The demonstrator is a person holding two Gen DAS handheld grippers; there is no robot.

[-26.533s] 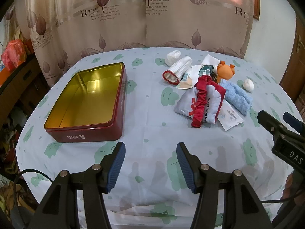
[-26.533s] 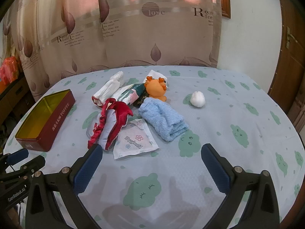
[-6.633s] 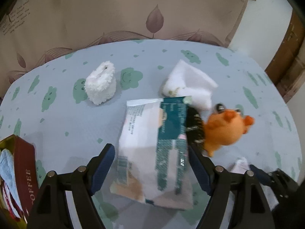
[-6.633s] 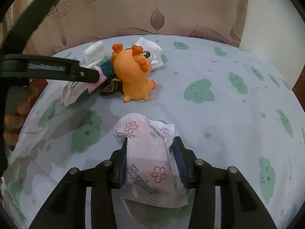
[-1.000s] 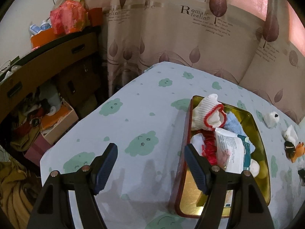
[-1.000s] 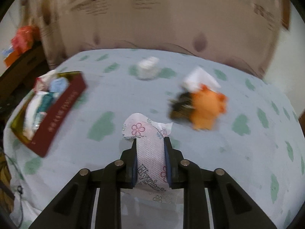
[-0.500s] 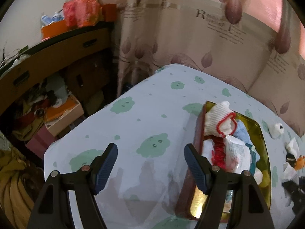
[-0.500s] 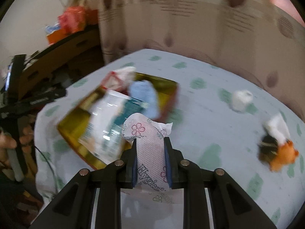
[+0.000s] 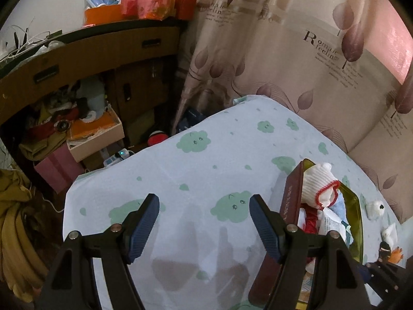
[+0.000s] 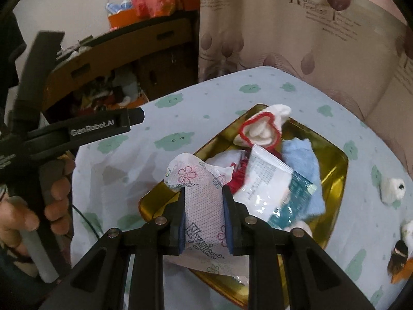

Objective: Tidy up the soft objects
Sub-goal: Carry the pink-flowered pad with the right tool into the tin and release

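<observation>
Since half a second ago the right tongs [image 10: 203, 215] have carried the floral packet [image 10: 204, 206] on until it hangs over the near corner of the gold tin [image 10: 335, 160], and the left tongs [image 9: 204, 226] have drifted a little further off to the tin's side.

Left wrist view: left tongs released, fingers wide apart, nothing between them, over bare counter [image 9: 206, 160] just beside the tin's red outer wall [image 9: 290, 199]; judged to be parked clear so that the other hand has free approach; inside the tin, the white red-trimmed sock [image 9: 318, 183] stands highest at the far end, with blue cloth and a printed sachet below it, partly hidden by the right-hand finger; a small white fluffy item [image 9: 374, 208] and an orange toy [image 9: 396, 254] lie on the counter beyond the tin, not yet collected.

Right wrist view: right tongs clenched on the floral packet, gripped across its middle so both ends flop free, a sound hold for a limp wrapper; packet above the tin's near corner, not yet let go; the tin already holds the sock, a blue towel [image 10: 300, 157], something red, and a white-and-teal sachet [image 10: 273, 180]; the emptiest ground appears to be the near corner, which would explain the approach; the left-hand tool [image 10: 77, 131] stands off to the side, over the counter's edge.
</observation>
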